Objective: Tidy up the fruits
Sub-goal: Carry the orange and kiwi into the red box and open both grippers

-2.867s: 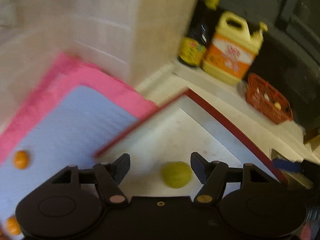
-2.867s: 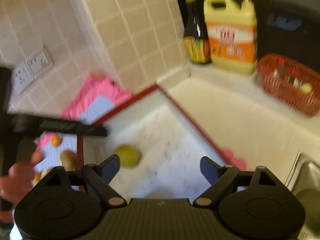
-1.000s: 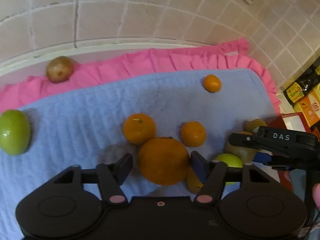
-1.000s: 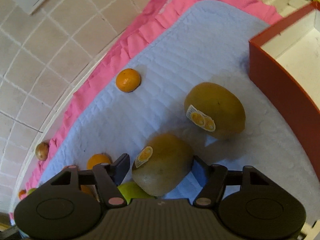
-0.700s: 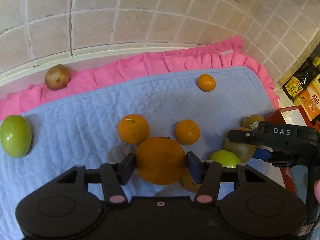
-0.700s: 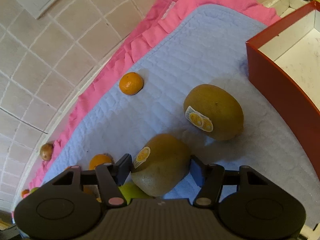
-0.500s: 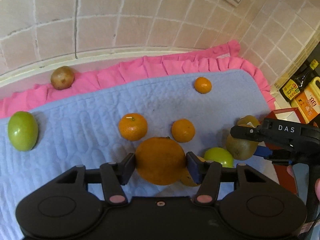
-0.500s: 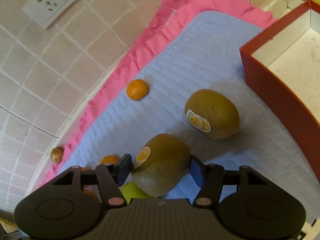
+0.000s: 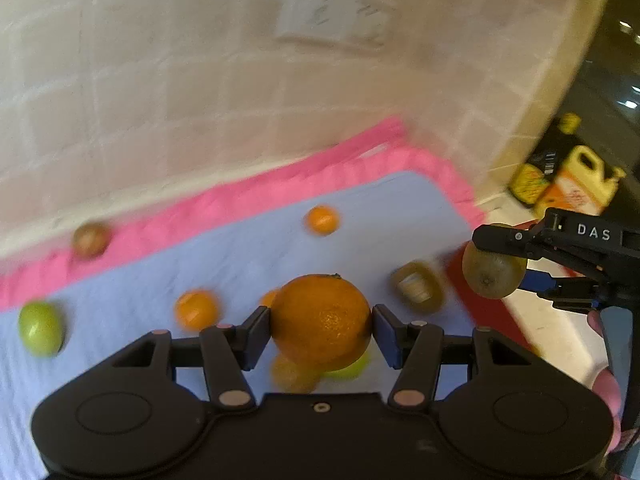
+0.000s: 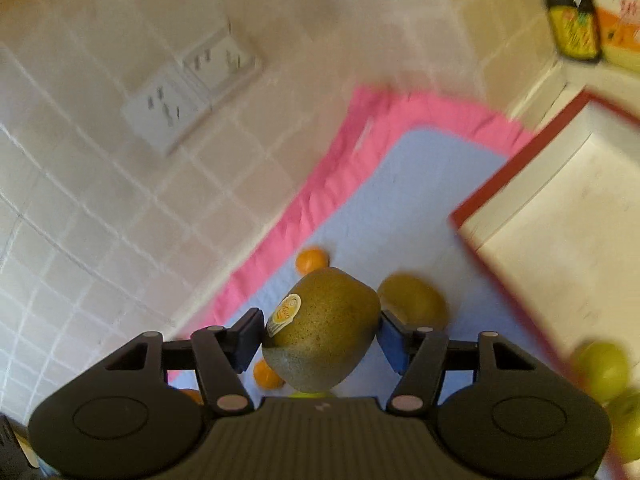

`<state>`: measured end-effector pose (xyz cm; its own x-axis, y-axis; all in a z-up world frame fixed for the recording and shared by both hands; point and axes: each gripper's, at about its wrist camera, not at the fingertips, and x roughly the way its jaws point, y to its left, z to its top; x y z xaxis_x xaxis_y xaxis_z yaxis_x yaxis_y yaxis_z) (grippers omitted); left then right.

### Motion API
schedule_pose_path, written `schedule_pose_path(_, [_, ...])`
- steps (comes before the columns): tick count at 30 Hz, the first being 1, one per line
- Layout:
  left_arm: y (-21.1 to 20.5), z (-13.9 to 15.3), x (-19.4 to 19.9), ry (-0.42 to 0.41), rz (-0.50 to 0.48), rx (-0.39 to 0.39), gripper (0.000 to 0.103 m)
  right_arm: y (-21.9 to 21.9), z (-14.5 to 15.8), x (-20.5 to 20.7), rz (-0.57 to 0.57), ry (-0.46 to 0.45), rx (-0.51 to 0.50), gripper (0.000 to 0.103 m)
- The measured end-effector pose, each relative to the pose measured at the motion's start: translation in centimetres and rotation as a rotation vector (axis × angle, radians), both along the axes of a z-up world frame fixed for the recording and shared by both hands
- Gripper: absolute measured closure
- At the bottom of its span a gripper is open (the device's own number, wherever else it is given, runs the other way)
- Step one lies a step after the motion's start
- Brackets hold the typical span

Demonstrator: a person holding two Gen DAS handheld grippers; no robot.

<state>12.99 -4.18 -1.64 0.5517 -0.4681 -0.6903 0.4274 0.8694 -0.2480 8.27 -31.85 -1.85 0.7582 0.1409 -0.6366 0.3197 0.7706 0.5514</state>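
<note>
Both fruits have left the mat since a second ago; we carry them up toward the red box (image 10: 516,200) at two o'clock.
Our left gripper (image 9: 322,322) clamps the big orange (image 9: 322,320) at its widest girth: firm, heavy, dimpled peel. Our right gripper (image 10: 320,338) pinches the kiwi (image 10: 322,328), softer and easily bruised.

The left gripper (image 9: 321,322) is a matte black plastic body with two round, disc-like housings side by side, angular black linkage arms pinned with small pale metal rivets, a small screw at its centre, and black fingers (image 9: 256,336) faced with dark blue pads. The right gripper (image 10: 320,336) has the same black twin-disc build and pale rivets, but a ribbed central panel and brighter blue pads on its fingers (image 10: 394,346). Seen side-on from the left wrist camera, the right gripper (image 9: 496,264) is a slim black frame with white "DAS" lettering, a small screw near its tip and a blue part beneath, with bare fingertips (image 9: 608,392) of the person's hand at its grey handle.
</note>
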Motion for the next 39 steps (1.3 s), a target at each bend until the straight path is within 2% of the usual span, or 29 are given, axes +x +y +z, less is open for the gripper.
schedule_pose_path(4, [-3.7,2.6,0.0,-0.075,-0.085,-0.015,0.036,-3.9,2.4,-2.5,-0.1,-0.057,-0.047,0.039])
schedule_pose_path(8, [-8.4,4.2,0.1,-0.124,-0.17,-0.033,0.036,-8.2,3.4,-4.8,-0.203,-0.064,-0.079,0.039])
schedule_pose_path(11, [-12.4,4.7,0.3,-0.134,-0.242,-0.043,0.036,-11.3,3.1,-6.6,-0.277,-0.049,-0.081,0.039])
schedule_pose_path(15, [-17.8,4.2,0.9,-0.108,-0.339,-0.038,0.036,-14.5,1.4,-8.8,-0.341,-0.006,-0.077,0.039])
schedule_pose_path(21, [-25.6,0.1,2.6,-0.026,-0.474,0.014,0.036,-17.6,-1.9,-10.0,-0.363,0.098,-0.056,0.039])
schedule_pose_path(25, [-28.9,-3.5,4.1,0.063,-0.481,0.075,0.036,-18.3,-3.9,-9.4,-0.343,0.149,-0.045,0.039])
schedule_pose_path(32, [-31.1,-6.5,4.9,0.114,-0.475,0.135,0.036,-18.4,-7.1,-7.5,-0.276,0.245,-0.016,0.039])
schedule_pose_path(39, [-31.6,-7.8,4.9,0.142,-0.467,0.166,0.036,-17.8,-8.2,-6.7,-0.226,0.278,-0.028,0.039])
